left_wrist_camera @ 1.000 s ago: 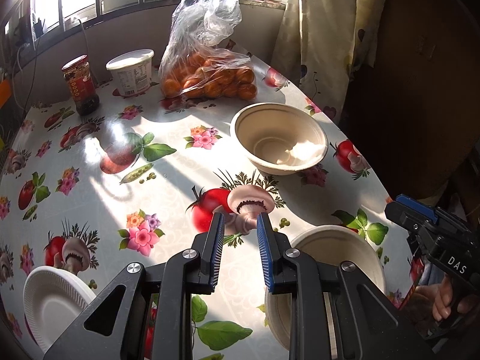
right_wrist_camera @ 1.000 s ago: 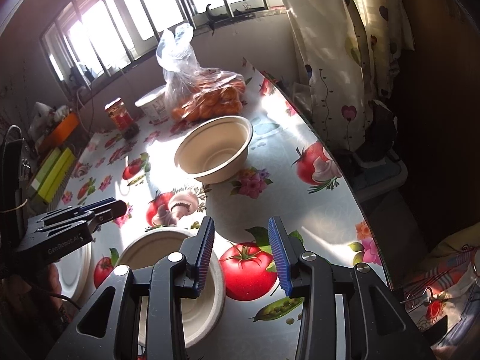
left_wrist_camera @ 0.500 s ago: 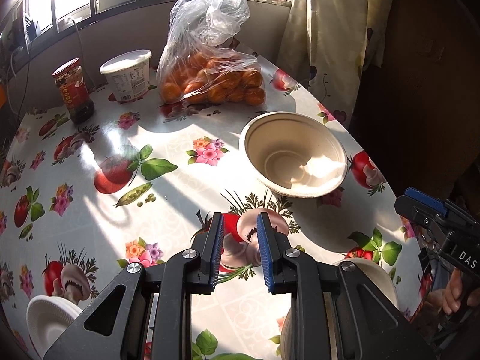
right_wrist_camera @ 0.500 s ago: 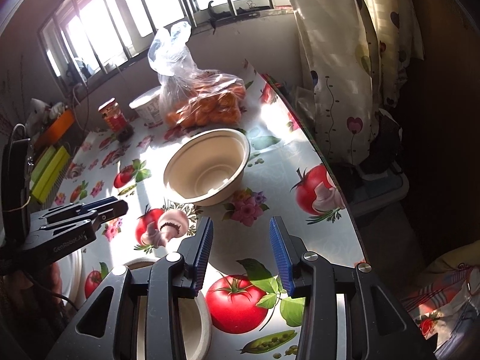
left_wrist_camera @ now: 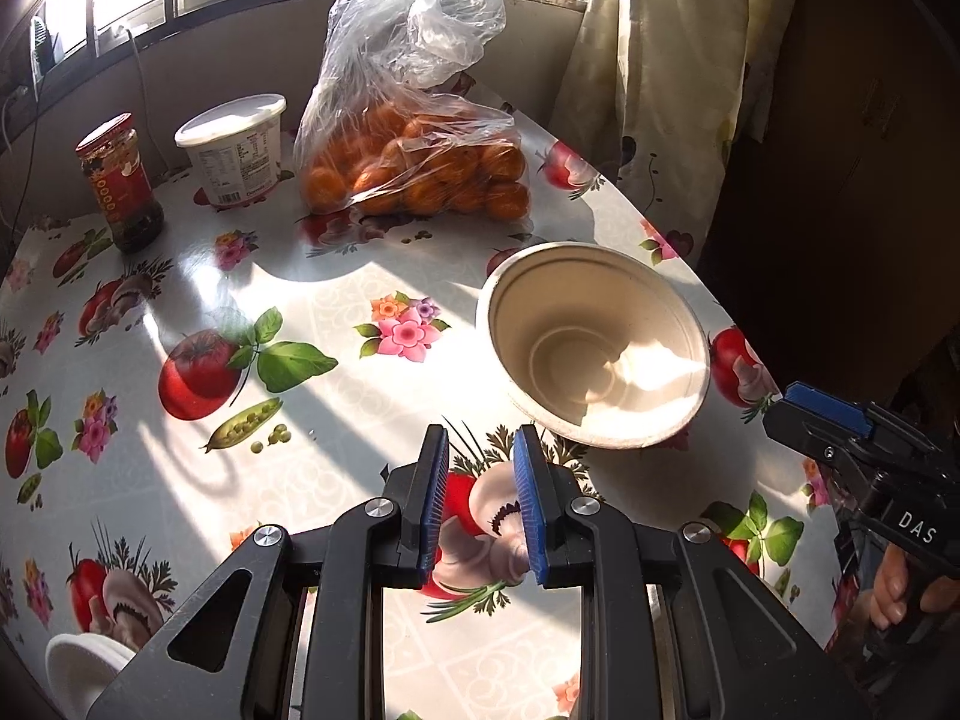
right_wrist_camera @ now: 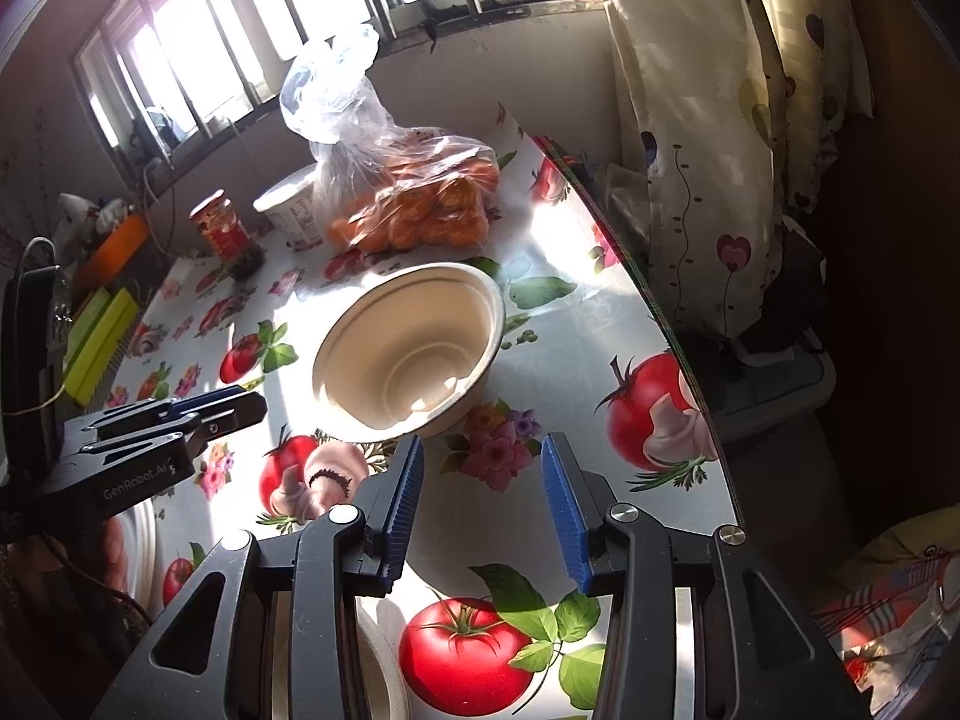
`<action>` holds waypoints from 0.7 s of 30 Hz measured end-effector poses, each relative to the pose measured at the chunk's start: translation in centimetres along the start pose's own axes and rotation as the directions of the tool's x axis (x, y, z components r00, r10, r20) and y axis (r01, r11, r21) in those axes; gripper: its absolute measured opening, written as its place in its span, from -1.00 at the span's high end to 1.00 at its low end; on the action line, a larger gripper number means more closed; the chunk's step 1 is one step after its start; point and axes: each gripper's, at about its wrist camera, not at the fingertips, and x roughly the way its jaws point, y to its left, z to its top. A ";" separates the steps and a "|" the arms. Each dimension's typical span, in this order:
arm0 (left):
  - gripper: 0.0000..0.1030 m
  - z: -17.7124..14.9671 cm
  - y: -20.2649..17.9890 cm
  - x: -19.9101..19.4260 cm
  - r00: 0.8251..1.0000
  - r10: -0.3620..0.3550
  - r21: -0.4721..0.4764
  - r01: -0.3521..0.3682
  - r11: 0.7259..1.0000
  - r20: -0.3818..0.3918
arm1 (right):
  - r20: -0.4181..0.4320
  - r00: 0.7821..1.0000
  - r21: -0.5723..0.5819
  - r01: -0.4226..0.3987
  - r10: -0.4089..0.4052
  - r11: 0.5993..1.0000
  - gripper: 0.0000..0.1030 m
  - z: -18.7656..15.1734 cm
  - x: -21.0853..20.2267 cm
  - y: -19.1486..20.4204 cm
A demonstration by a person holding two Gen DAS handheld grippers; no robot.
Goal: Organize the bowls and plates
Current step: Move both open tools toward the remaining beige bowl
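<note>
A beige paper bowl (left_wrist_camera: 597,348) stands upright on the fruit-patterned tablecloth, just ahead and right of my left gripper (left_wrist_camera: 478,450), which is open and empty. In the right wrist view the same bowl (right_wrist_camera: 414,348) sits straight ahead of my right gripper (right_wrist_camera: 483,447), open wide and empty. A second bowl's rim (right_wrist_camera: 384,678) shows under the right gripper. A white plate (left_wrist_camera: 78,666) lies at the near left edge of the table. The left gripper also shows in the right wrist view (right_wrist_camera: 240,405), the right gripper in the left wrist view (left_wrist_camera: 798,405).
A plastic bag of oranges (left_wrist_camera: 414,162), a white tub (left_wrist_camera: 234,150) and a red-labelled jar (left_wrist_camera: 120,186) stand at the back of the table by the window. The table edge (right_wrist_camera: 678,324) curves along the right, with a curtain (right_wrist_camera: 708,120) beyond.
Both grippers have moved forward toward the far beige bowl, which looks larger and closer. The near bowl and the white plate have slipped toward the bottom of the views.
</note>
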 end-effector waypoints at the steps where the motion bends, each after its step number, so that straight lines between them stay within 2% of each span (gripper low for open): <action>1: 0.55 0.2 0.0 0.1 1.000 -0.008 -0.002 0.008 1.000 0.000 | -0.002 1.000 0.001 0.004 -0.004 1.000 0.20 0.2 0.2 -0.1; 10: 0.55 1.5 0.4 1.6 0.998 -0.055 -0.035 0.054 0.998 -0.019 | -0.023 0.999 0.003 -0.044 0.044 0.999 0.19 1.7 2.3 -0.3; 21: 0.55 2.0 0.8 3.0 0.997 -0.065 -0.053 0.063 0.997 -0.035 | -0.036 0.998 0.033 -0.057 0.058 0.998 0.19 2.7 4.2 -0.9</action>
